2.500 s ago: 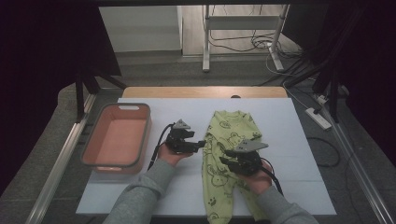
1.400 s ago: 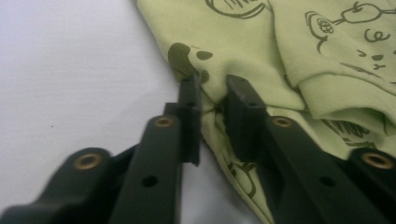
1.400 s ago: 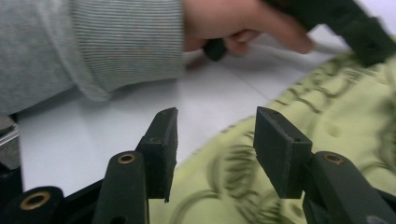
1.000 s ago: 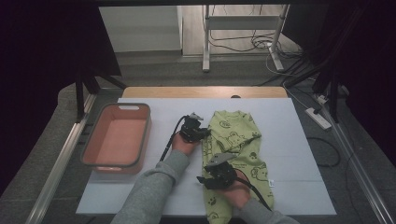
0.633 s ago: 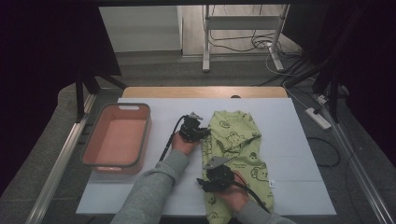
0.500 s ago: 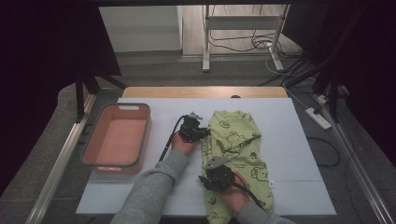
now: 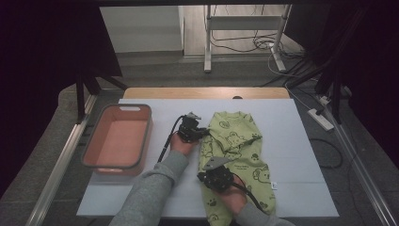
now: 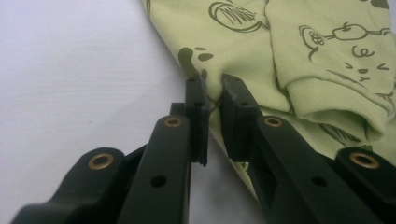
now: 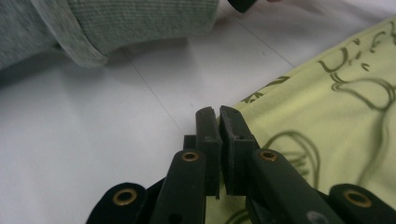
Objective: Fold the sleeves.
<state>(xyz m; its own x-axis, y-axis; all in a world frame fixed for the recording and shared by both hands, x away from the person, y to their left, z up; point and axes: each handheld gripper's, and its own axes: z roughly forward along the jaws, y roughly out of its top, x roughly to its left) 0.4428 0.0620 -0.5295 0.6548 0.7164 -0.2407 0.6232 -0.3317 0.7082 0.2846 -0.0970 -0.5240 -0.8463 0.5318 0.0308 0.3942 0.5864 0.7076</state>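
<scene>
A dim room with a grey floor (image 7: pixel 155 70) surrounds the table (image 7: pixel 301 141), whose white top sits on a wooden board showing along the far edge. Beyond it stands a white metal stand (image 7: pixel 244 28) with cables (image 7: pixel 244 44) trailing over the floor, and a power strip (image 7: pixel 320 118) lies on the floor off the table's right side. On the left part of the table rests a salmon-coloured tub (image 7: pixel 117 141) with a grey rim. To the right of centre a light green baby sleepsuit (image 7: pixel 240 150) printed with bear faces lies flat, its neck toward the far edge and its legs toward the person. The left forearm, in a grey sleeve (image 7: pixel 150 188), reaches forward from the bottom edge, and the left gripper (image 7: pixel 205 132) meets the sleepsuit's left edge near the upper body; in the left gripper view (image 8: pixel 213 84) its jaws are clamped on a fold of the green fabric at that edge. The right hand (image 7: pixel 230 195) lies lower, over the sleepsuit's left leg area, with the right gripper (image 7: pixel 203 177) pointing left at the garment's edge. In the right gripper view (image 9: pixel 218 114) its jaws have just been closing and now stand almost together, pinching the fabric's edge between them, with the grey sleeve (image 9: pixel 116 23) lying across the white table just beyond.
</scene>
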